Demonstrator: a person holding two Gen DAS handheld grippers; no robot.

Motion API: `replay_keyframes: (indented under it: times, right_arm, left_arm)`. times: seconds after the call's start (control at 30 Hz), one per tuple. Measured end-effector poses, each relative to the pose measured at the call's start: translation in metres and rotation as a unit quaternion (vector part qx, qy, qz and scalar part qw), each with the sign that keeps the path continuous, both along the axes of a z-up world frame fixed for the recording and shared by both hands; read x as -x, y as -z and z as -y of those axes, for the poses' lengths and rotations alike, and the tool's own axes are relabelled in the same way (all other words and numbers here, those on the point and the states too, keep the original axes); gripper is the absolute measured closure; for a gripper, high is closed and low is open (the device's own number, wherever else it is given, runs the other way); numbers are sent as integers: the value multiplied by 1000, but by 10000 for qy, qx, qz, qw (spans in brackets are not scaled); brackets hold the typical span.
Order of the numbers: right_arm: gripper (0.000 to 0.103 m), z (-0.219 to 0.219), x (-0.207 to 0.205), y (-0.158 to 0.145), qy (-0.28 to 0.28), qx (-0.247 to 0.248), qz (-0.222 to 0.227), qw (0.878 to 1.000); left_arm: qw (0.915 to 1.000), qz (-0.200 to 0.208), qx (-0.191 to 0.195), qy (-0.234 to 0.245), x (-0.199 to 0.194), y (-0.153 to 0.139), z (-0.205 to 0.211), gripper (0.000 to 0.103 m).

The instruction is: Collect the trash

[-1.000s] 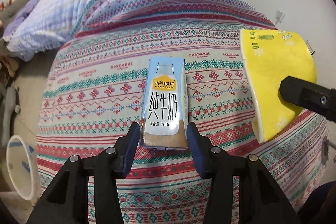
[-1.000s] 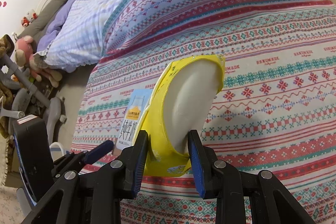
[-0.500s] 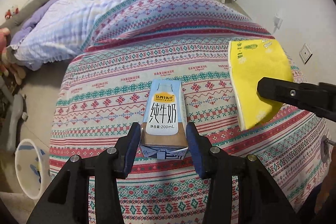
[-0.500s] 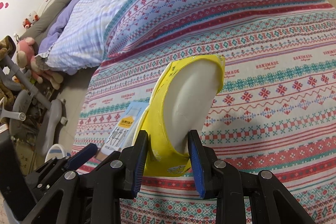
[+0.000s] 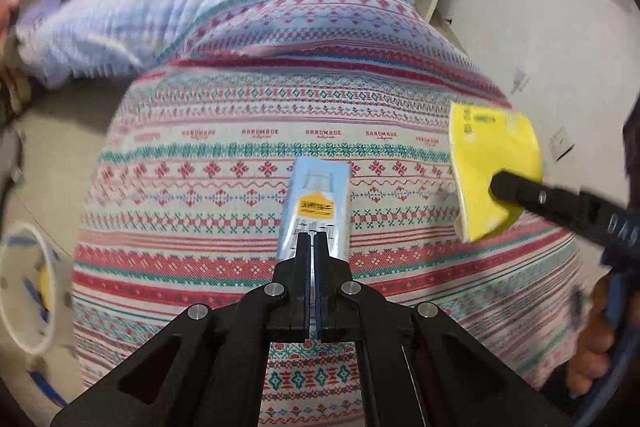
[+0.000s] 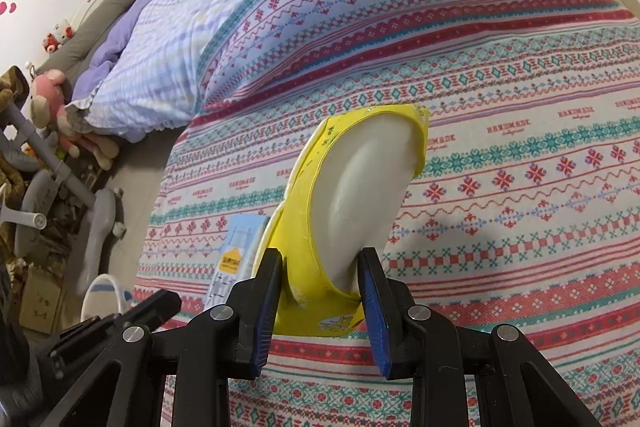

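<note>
Left gripper (image 5: 311,235) fingers nearly together over the milk carton (image 5: 318,205), frame centre — grip unclear. Right gripper (image 6: 322,259) clamps the yellow cup (image 6: 360,195), lower centre, above the patterned cloth (image 6: 520,187).

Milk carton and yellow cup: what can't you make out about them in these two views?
Left wrist view: the shut left gripper covers the lower end of the milk carton; whether it pinches it is unclear. Its print is blurred.
Right wrist view: the yellow paper cup in the right gripper hides the carton's right side.
Left wrist view: the white bin is blurred and edge-cropped.
</note>
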State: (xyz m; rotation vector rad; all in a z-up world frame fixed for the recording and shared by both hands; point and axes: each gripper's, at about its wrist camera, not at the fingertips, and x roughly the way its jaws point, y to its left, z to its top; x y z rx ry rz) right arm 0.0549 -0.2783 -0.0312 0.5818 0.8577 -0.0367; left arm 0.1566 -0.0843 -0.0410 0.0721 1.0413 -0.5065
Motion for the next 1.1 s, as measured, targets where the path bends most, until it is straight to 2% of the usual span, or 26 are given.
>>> replay_keyframes:
  times: [0.07, 0.13, 0.2, 0.23, 0.27, 0.37, 0.4, 0.43, 0.47, 0.5, 0.53, 0.63, 0.77, 0.83, 0.87, 0.9, 0.93, 0.97, 1.0, 1.1]
  right_arm:
    - [68, -1, -1, 0, -25, 16, 9, 10000]
    - [68, -2, -2, 1, -38, 16, 11, 10000]
    - [68, -2, -3, 1, -36, 21, 6, 10000]
    - [68, -2, -3, 1, -39, 25, 2, 10000]
    - [68, -3, -3, 2, -41, 28, -6, 10000]
    - [68, -5, -3, 4, -48, 56, -28, 10000]
    - [68, -4, -3, 4, -42, 64, -37, 10000]
    - [68, -3, -4, 5, -37, 63, -44, 10000]
    - [68, -2, -4, 5, -23, 64, -50, 10000]
    - [68, 0, -5, 6, -15, 67, -53, 10000]
    - [68, 1, -5, 6, -9, 68, -53, 10000]
    - [68, 3, -4, 6, 0, 69, -37, 10000]
    - [68, -1, -5, 5, -65, 87, -30, 9999]
    - [68, -4, -6, 5, -108, 101, -23, 9999]
    - [68, -5, -6, 5, -130, 113, -17, 9999]
    - [68, -5, -7, 5, -141, 120, -15, 9998]
    - [68, -6, -7, 5, -146, 132, -16, 9998]
    - [68, -5, -7, 6, -145, 137, -23, 9998]
    - [68, -5, -8, 6, -142, 139, -32, 9998]
    - [68, -2, -9, 9, -130, 138, -63, 9998]
  left_arm:
    - [9997, -109, 114, -193, -4, 1, -9, 99]
    - [9994, -171, 154, -271, -10, 5, -12, 87]
    - [9994, -250, 145, -182, -14, 12, -5, 37]
    - [9995, -223, 94, -205, -14, 16, 0, 30]
    - [9996, -173, 51, -226, -12, 18, 3, 26]
    - [9995, -94, -296, 51, -6, 30, 26, 27]
    - [9985, 47, -525, 170, -3, 35, 36, 40]
    - [9965, 169, -784, 255, -1, 39, 43, 57]
    - [9959, 169, -808, 356, 1, 41, 47, 82]
    - [9964, 216, -736, 351, 3, 37, 48, 102]
    - [9968, 199, -693, 331, 3, 33, 47, 103]
    - [9970, 248, -666, 300, 3, 26, 44, 103]
    - [9988, -188, -447, 30, -13, 40, 29, 102]
    - [9988, -146, -462, -44, -17, 41, 26, 101]
    - [9986, -131, -499, -64, -17, 41, 26, 92]
    - [9986, -95, -523, -74, -18, 40, 27, 70]
    - [9984, -56, -564, -68, -17, 41, 28, 54]
    - [9980, -14, -631, -73, -16, 43, 30, 31]
    - [9974, 51, -707, -100, -16, 44, 32, 28]
    - [9980, 55, -625, 35, -16, 45, 33, 29]
